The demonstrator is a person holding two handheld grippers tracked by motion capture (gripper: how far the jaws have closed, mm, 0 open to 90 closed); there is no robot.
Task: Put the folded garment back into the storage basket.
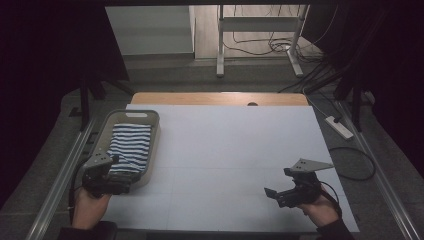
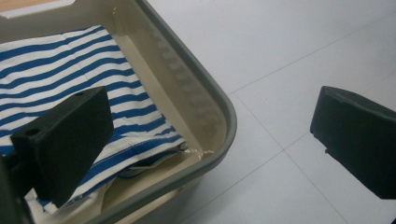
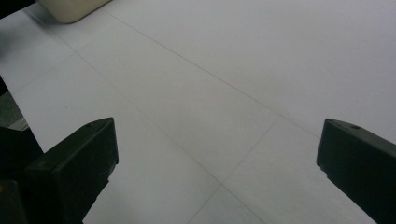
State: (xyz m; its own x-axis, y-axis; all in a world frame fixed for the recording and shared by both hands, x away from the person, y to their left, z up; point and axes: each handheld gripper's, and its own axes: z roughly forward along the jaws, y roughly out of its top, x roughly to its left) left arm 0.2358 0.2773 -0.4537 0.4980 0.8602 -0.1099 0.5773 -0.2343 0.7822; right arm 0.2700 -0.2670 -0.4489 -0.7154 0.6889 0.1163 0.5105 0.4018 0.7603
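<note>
A folded blue-and-white striped cloth [image 1: 130, 146] [image 2: 60, 79] lies inside a beige plastic bin [image 1: 156, 131] [image 2: 205, 98] at the table's left side. My left gripper [image 1: 117, 181] [image 2: 210, 135] hovers at the bin's near end, open, with one jaw over the cloth and the other over the white table outside the bin's rim. Nothing sits between its jaws. My right gripper [image 1: 274, 194] [image 3: 217, 163] is at the near right of the table, open, empty, and pointing left over bare table surface.
The white table top [image 1: 230, 150] stretches between the two grippers. A corner of the bin [image 3: 70, 9] appears far off in the right gripper view. Beyond the table stand a white frame [image 1: 260, 30], floor cables and a power strip [image 1: 339, 127].
</note>
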